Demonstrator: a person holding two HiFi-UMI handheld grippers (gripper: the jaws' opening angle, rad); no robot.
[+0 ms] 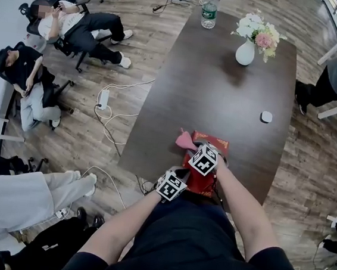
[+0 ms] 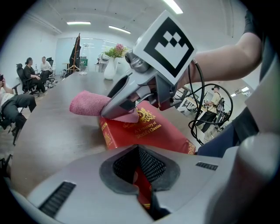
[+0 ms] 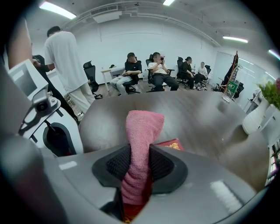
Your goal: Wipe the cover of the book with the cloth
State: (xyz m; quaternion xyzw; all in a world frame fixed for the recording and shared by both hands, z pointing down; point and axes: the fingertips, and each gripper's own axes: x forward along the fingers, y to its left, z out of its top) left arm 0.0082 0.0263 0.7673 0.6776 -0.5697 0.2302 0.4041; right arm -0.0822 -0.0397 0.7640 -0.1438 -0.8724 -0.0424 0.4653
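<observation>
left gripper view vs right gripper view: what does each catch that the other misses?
Only the left gripper view: the gold title on the book, the left gripper with its tongs clamped on the book's edge, and the right gripper seen from outside.
Only the right gripper view: the cloth pinched between the right gripper's own tongs, and a standing person.
Both: red book, pink cloth, dark table, white vase.

floor: grey-brown wood-plank floor [image 1: 160, 46], white power strip [image 1: 103, 99] and its cables lying on it | furniture: long dark brown wooden desk [image 1: 219, 107]; black wheeled office chairs [image 3: 89, 74] by the wall | walls: plain white wall [image 3: 113, 43] | light: ceiling strip lights [image 3: 54, 9], lit
</observation>
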